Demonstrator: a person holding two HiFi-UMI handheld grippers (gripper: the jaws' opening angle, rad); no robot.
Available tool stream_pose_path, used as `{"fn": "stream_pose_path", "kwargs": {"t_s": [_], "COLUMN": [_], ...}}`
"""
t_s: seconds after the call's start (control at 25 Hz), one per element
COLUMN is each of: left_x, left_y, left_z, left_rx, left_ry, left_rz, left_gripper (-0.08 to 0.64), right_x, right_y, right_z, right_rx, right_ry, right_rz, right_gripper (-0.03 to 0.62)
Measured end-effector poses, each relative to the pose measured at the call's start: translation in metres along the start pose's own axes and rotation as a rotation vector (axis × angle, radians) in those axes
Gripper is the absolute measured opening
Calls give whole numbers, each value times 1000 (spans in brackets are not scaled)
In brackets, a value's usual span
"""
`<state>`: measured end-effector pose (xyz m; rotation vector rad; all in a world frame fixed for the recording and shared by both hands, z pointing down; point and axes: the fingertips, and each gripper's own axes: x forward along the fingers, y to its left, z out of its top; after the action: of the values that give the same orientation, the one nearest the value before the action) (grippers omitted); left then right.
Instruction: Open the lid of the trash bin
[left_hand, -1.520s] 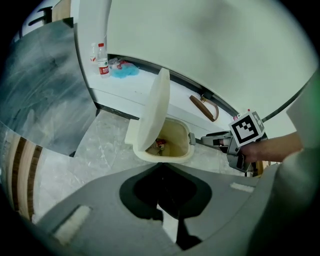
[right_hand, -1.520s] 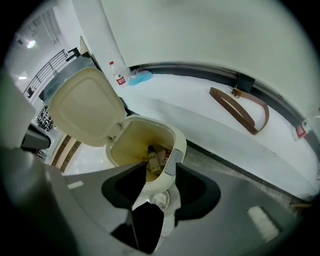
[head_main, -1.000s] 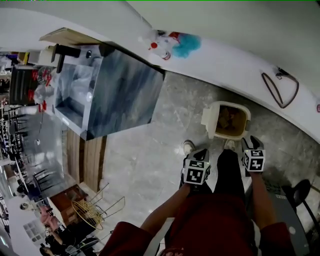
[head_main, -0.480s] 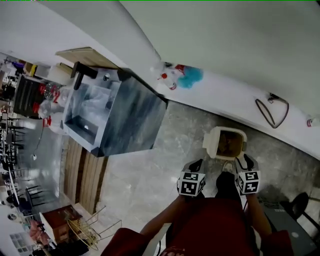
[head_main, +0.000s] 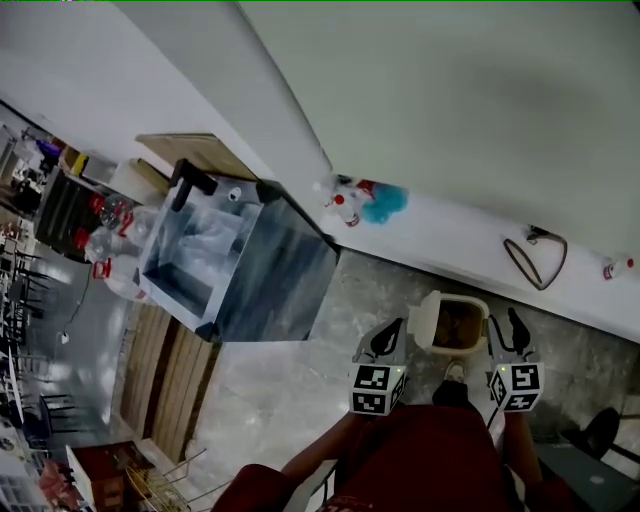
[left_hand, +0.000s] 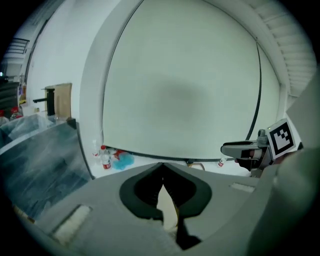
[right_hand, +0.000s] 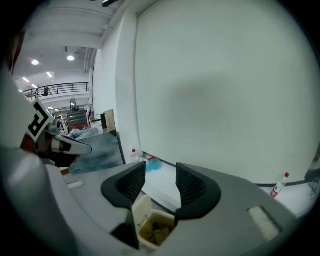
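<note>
Your left claw (left_hand: 161, 166) is clenched on nothing, your right claw (right_hand: 160, 171) released — both flank the floor-standing trash bin (head_main: 461, 299), its lid (head_main: 423, 320) open.

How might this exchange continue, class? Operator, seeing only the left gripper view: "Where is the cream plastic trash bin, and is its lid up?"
Observer: In the head view the cream plastic trash bin stands on the grey floor, between the left gripper and the right gripper.
Operator: And its lid?
Observer: The lid is flipped open toward the left gripper's side; brown rubbish shows inside.
Operator: Is the right gripper holding anything?
Observer: No. The right gripper view shows its jaws apart with nothing between them, and the open bin below.
</note>
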<state>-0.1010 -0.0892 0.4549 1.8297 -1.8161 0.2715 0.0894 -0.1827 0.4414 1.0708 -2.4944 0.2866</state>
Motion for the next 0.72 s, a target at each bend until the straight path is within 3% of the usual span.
{"fn": "stream_pose_path", "kwargs": {"t_s": [0.48, 0.6, 0.72], "left_x": [-65, -81, -89], "left_y": [-40, -50, -57], "left_z": [153, 172, 181], "left_rx": [268, 293, 343], "left_ry": [-514, -601, -636], "left_rz": [38, 48, 46], "left_gripper": [5, 5, 5], "right_x": [-79, -97, -103], "right_y": [9, 10, 10], "right_z": [151, 170, 178], "right_rx": [-145, -161, -181], "right_ry": [-405, -485, -527], "right_rz": [-83, -107, -123], "right_gripper": [190, 189, 187]}}
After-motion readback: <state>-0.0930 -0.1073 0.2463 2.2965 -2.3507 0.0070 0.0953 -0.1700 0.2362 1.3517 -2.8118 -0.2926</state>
